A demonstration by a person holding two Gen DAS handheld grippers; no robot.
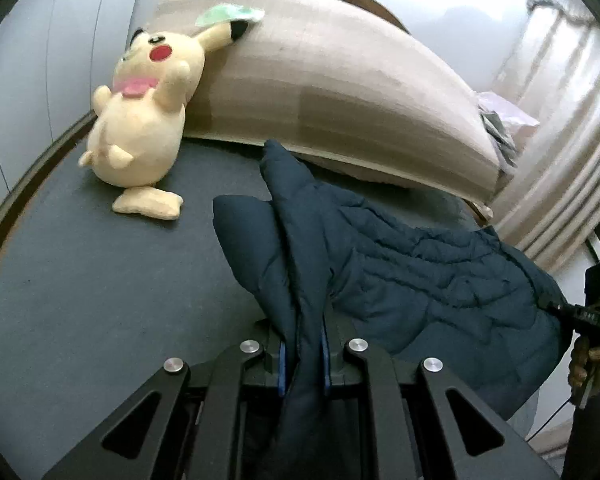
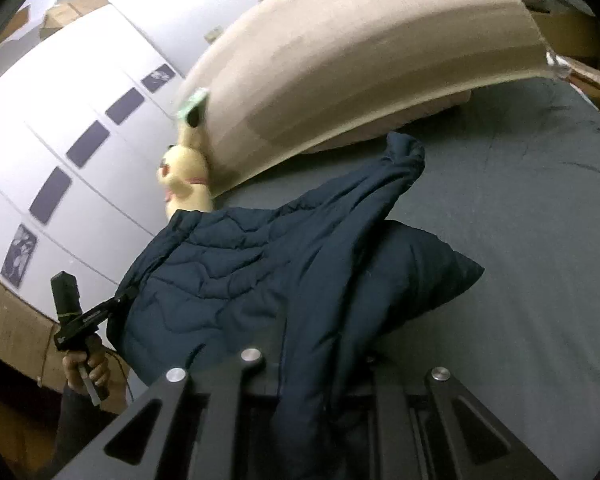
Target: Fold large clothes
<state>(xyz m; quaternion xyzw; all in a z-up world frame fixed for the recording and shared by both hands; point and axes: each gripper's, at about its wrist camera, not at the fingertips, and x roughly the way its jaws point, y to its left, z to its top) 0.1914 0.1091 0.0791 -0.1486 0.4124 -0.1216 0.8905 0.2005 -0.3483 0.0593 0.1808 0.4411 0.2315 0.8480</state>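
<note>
A dark navy quilted jacket is held up above the grey bed, stretched between my two grippers. My left gripper is shut on a bunched edge of the jacket, with fabric between its blue pads. In the left wrist view my right gripper pinches the jacket's far edge at the right. In the right wrist view the jacket drapes over and hides my right gripper, which grips it. My left gripper holds its other edge at the left. A sleeve hangs toward the bed.
A yellow plush toy leans on a large beige pillow at the head of the bed. White wardrobe doors stand beside the bed. A curtain hangs at the right. Grey sheet lies bare to the right.
</note>
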